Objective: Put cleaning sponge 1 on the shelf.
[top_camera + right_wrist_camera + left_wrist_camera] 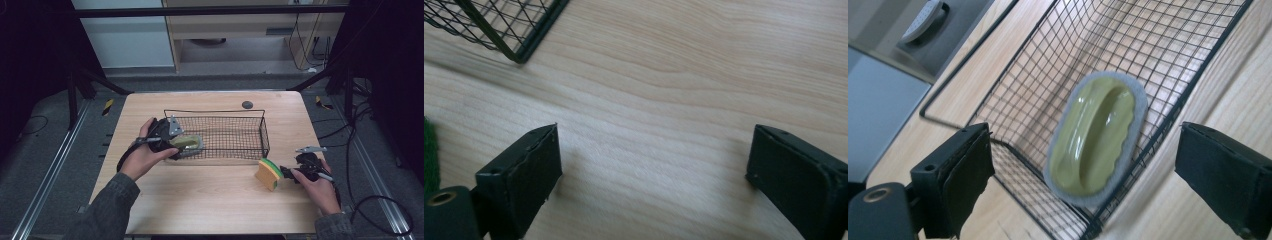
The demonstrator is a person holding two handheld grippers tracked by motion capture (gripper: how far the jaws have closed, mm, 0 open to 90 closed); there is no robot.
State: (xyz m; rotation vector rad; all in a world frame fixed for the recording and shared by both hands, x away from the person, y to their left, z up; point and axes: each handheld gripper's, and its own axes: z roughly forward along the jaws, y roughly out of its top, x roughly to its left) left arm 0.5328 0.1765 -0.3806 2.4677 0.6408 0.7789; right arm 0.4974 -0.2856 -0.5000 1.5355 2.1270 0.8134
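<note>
your pale wood-grain tabletop (210, 190) stands on grey floor among dark frames. the oval green scrubber (1095, 137), felt-edged, leans inside the black wire basket (225, 132). your left gripper (1083, 190) and right gripper (651, 175) both hold their jaws apart and empty; a yellow-green sponge (268, 173) sits just beside the right.

Both grippers (172, 142) (286, 172) wide open

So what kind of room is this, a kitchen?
Probably a lab or recording workshop, not a kitchen: one small wooden table inside a black metal frame, with loose cables trailing over the grey floor.
</note>
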